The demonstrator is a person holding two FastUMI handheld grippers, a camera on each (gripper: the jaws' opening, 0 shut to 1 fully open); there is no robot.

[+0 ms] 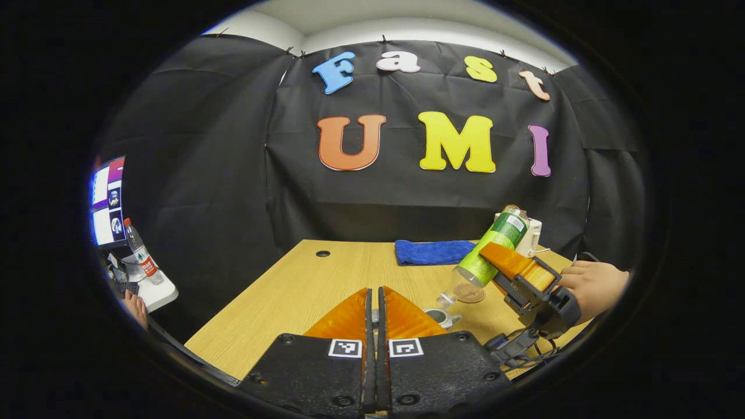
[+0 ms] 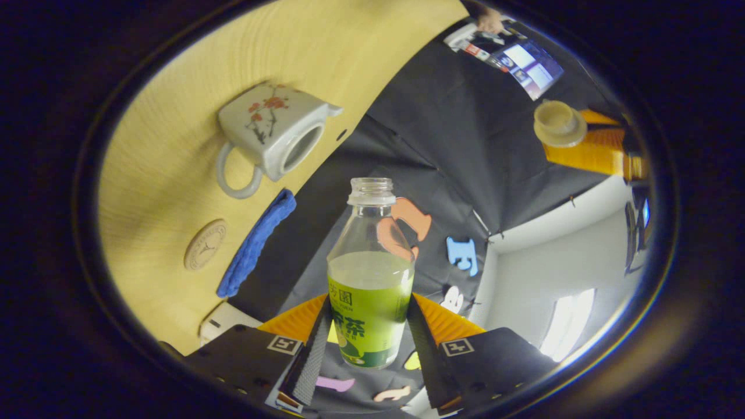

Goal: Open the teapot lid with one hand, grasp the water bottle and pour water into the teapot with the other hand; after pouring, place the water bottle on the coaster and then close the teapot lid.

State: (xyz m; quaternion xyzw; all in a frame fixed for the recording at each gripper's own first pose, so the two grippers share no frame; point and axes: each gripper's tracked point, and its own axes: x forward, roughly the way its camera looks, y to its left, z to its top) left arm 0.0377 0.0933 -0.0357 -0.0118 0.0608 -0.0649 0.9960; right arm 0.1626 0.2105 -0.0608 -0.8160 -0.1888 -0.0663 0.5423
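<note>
Both fingers of the right gripper (image 2: 365,343) are clamped on the water bottle (image 2: 371,279), tipped mouth-down above the open teapot (image 2: 273,137). The left gripper (image 1: 375,302) is pinched on the lid (image 2: 559,123). The coaster (image 2: 205,244) lies near the counter's (image 2: 174,145) back edge.

We are seeing a folded blue cloth (image 1: 433,252) lying near the back edge of the wooden surface (image 1: 279,297); in the right gripper view the same cloth (image 2: 256,243) is lying at the surface's far edge. A white box-like object (image 1: 532,235) is sitting near the cloth. A round cable hole (image 1: 322,254) is showing in the surface. Off to the left, a monitor (image 1: 108,201) is glowing, and a clear red-capped bottle (image 1: 139,247) is standing on a white side shelf (image 1: 157,294).
</note>
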